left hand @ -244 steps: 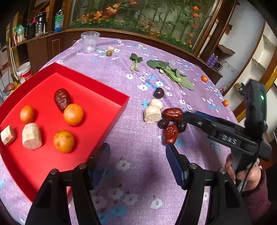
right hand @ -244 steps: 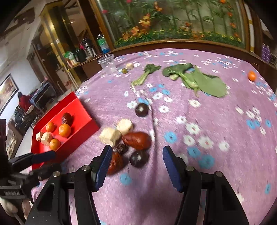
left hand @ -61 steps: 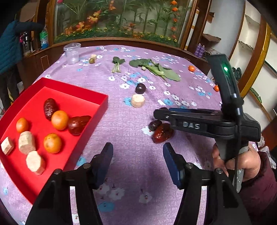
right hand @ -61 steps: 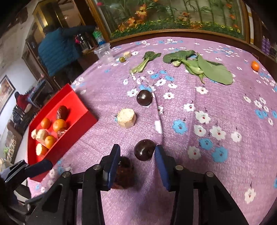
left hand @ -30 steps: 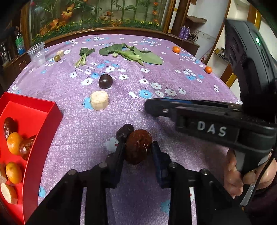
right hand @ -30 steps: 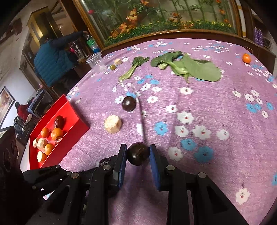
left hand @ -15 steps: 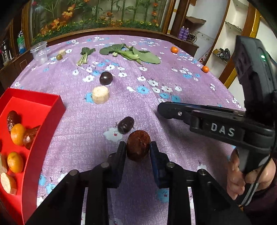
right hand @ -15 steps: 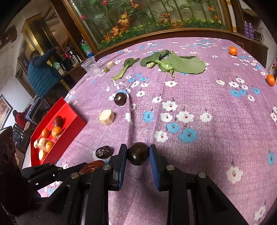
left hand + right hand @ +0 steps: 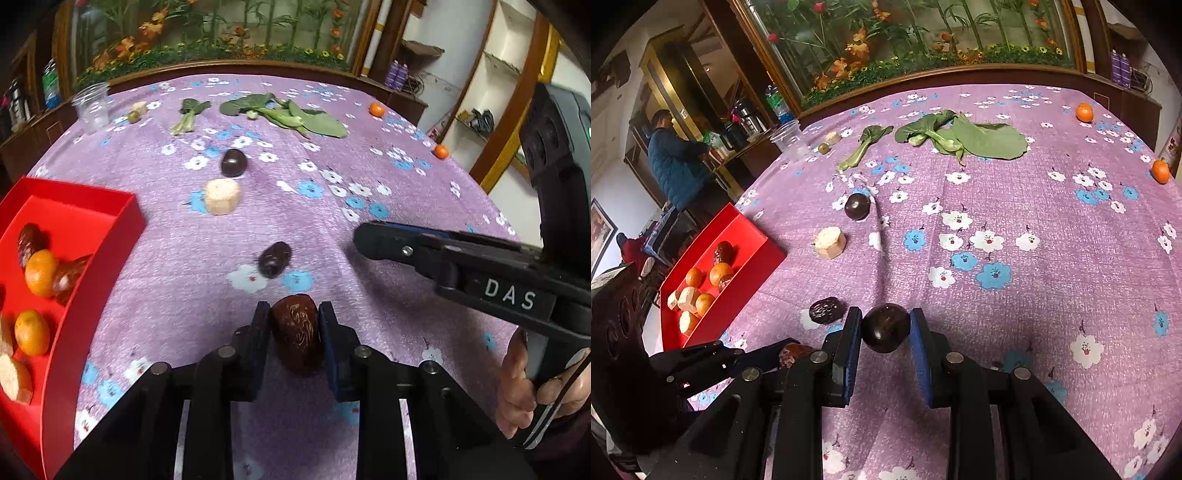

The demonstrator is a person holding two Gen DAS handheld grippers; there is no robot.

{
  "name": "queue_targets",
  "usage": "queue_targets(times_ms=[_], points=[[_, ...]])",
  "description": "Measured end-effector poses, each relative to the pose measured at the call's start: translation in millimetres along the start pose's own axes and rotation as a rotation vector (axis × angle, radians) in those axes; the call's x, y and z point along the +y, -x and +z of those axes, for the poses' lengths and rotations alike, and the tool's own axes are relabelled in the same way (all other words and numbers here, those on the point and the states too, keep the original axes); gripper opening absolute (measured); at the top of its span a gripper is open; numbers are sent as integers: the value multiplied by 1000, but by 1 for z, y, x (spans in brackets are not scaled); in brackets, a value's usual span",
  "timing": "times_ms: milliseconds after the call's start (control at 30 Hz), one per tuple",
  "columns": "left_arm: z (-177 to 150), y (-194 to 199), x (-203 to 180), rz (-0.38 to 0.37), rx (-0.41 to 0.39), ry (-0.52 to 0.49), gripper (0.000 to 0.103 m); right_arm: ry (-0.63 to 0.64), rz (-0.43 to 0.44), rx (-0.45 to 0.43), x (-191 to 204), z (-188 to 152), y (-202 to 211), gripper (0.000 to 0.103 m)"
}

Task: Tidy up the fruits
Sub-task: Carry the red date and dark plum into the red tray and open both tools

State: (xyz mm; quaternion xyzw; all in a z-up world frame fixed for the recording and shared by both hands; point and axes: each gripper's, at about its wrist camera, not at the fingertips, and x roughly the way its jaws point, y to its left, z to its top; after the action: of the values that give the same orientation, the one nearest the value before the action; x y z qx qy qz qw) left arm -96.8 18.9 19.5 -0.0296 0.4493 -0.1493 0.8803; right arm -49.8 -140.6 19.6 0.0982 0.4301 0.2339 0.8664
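Note:
My left gripper (image 9: 294, 334) is shut on a wrinkled red-brown date (image 9: 298, 334), held above the purple flowered cloth. My right gripper (image 9: 885, 334) is shut on a round dark plum-like fruit (image 9: 885, 332). The right gripper's body shows in the left wrist view (image 9: 480, 273). The red tray (image 9: 99, 258) lies to the left with several oranges, dates and pale chunks; it also shows in the right wrist view (image 9: 753, 254). On the cloth lie a dark wrinkled fruit (image 9: 274, 258), a pale chunk (image 9: 222, 195) and another dark round fruit (image 9: 233, 162).
Green leaves (image 9: 295, 118) and a small bok choy (image 9: 190, 114) lie at the far side. A clear plastic cup (image 9: 91, 107) stands far left. Two small oranges (image 9: 376, 109) (image 9: 440, 151) sit near the right table edge. A person in a blue jacket (image 9: 676, 162) stands beyond the table.
Both grippers have risen and pulled back from the cloth with their fruits held. The dark wrinkled fruit stays on the cloth, now farther ahead of the left gripper.

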Motion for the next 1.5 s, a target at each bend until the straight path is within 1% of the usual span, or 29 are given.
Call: queue_targets(times_ms=[267, 467, 667, 733, 833, 933, 1100, 1200, 1233, 1300, 1433, 1467, 1500], points=[[-1, 38, 48, 26, -83, 129, 25, 54, 18, 3, 26, 1, 3, 29], [-7, 71, 93, 84, -158, 211, 25, 102, 42, 22, 53, 2, -2, 29], [-13, 96, 141, 153, -216, 291, 25, 196, 69, 63, 99, 7, -20, 29], [-15, 99, 156, 173, -223, 320, 25, 228, 81, 74, 115, 10, -27, 29], [-23, 103, 181, 202, -224, 371, 25, 279, 118, 91, 144, 15, -39, 29], [-29, 109, 199, 233, -226, 401, 25, 326, 159, 107, 174, 19, -52, 29], [-35, 111, 215, 237, -226, 429, 25, 406, 206, 126, 223, 26, -79, 29], [-36, 112, 217, 229, -228, 432, 25, 413, 242, 152, 242, 34, -99, 29], [-36, 111, 218, 225, -229, 434, 25, 405, 255, 162, 244, 36, -105, 29], [-38, 114, 221, 246, -238, 447, 24, 377, 280, 187, 249, 43, -121, 29], [-41, 115, 230, 236, -244, 484, 25, 330, 309, 233, 252, 50, -144, 29], [-43, 116, 232, 228, -248, 496, 28, 322, 309, 238, 252, 51, -149, 29], [-43, 117, 234, 223, -251, 505, 33, 315, 308, 241, 252, 51, -153, 30]])
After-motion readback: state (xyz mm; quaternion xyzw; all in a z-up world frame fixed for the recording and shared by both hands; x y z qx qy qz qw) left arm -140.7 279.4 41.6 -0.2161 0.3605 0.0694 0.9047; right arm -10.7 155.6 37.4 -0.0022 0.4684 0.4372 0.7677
